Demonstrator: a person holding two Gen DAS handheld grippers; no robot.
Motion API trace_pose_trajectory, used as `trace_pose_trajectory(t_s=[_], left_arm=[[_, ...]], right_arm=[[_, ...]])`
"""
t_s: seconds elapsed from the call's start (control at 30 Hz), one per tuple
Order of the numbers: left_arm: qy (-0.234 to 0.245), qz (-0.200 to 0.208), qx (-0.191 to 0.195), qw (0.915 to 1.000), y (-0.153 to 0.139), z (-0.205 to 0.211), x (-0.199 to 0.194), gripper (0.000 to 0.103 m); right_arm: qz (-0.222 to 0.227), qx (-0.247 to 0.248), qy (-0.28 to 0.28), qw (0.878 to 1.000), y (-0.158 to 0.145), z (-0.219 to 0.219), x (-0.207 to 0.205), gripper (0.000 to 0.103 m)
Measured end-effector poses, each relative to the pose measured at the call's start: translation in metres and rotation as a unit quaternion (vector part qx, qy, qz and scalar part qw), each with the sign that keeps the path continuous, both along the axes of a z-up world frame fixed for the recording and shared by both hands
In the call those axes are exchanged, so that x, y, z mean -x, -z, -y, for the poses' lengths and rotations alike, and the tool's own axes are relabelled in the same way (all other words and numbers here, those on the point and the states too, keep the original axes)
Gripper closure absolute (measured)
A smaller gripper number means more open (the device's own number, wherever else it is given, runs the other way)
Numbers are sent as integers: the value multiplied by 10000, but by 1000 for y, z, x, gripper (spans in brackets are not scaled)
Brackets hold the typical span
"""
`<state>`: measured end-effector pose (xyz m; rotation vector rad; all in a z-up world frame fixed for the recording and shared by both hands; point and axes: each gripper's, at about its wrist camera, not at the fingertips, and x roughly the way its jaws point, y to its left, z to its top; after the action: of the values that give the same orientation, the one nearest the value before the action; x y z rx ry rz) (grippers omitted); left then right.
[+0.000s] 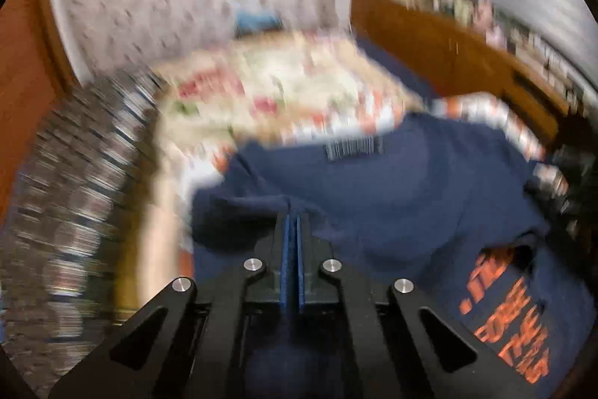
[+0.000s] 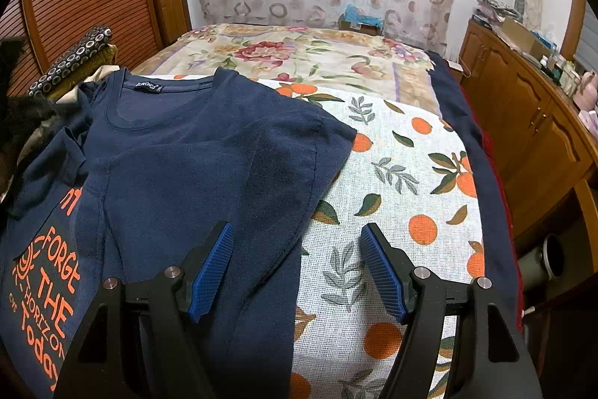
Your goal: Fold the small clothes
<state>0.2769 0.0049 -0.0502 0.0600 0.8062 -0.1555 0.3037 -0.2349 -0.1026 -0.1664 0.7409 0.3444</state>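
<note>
The navy T-shirt (image 2: 194,152) lies on the bed, on the orange-print cloth (image 2: 403,174) that covers its near end, toward the cloth's left edge, with the neckline and label pointing to the far end of the bed. One side has already been turned over the body: a plain panel now covers most of the front, and only a strip of the orange lettering (image 2: 48,287) shows along the left. The left gripper (image 1: 293,215) has its blue pads pressed together on a pleat of the navy fabric, and the blur across its view suggests it is carrying that pleat in motion. The right gripper (image 2: 297,272) hangs over the shirt's right edge with its fingers spread wide and nothing between them; its left pad is above the shirt, its right pad above bare cloth. My reading is that the fold is roughly halfway: a first lengthwise fold looks laid, the side held by the left gripper is not yet settled, and the bottom-to-collar fold and final smoothing remain. A floral bedspread (image 2: 299,55) covers the far end of the bed.
</note>
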Motion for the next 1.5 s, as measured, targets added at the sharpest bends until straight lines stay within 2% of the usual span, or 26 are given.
trace_pose_trajectory(t_s=[0.1, 0.23, 0.43, 0.6, 0.73, 0.87, 0.97, 1.07, 1.1, 1.13, 1.2, 1.3, 1.5], left_arm=[[-215, 430, 85, 9988, -36, -18, 13, 99], [-569, 621, -50, 9964, -61, -51, 18, 99], [-856, 600, -220, 9943, -60, -78, 21, 99], [-751, 652, -218, 9948, -58, -75, 32, 99], [-627, 679, -205, 9955, -57, -68, 37, 99], [-525, 696, -157, 9961, -55, -62, 44, 99], [-457, 676, -128, 9966, -52, -59, 49, 99], [-395, 637, -66, 9972, -50, -57, 53, 99], [-363, 629, -11, 9974, -49, -57, 56, 99], [-340, 628, 26, 9974, -49, -55, 57, 99], [-272, 617, 106, 9977, -48, -52, 64, 99], [-175, 626, 240, 9976, -48, -49, 80, 99], [-141, 808, 210, 9964, -57, -45, 122, 99]], right_arm=[[3, 6, -1, 10000, 0, 0, 0, 31], [6, 4, -3, 10000, 0, 0, 0, 30], [-10, -29, -139, 9999, 1, -1, 1, 28], [-89, -58, -322, 9994, -2, -1, -1, 28], [-219, -263, -176, 9993, -6, 7, -19, 29], [-280, -374, -67, 9989, -10, 10, -38, 34], [-355, -450, -2, 9984, -8, 9, -52, 40], [-351, -384, 8, 9986, -9, 4, -61, 52], [-336, -362, 4, 9988, -9, 0, -62, 61], [-325, -355, -32, 9988, -9, -3, -62, 81], [-337, -334, -212, 9986, -8, -11, -59, 93], [-64, -200, -228, 9995, -13, -16, -46, 95], [695, -501, -209, 9961, -41, -9, 6, 96]])
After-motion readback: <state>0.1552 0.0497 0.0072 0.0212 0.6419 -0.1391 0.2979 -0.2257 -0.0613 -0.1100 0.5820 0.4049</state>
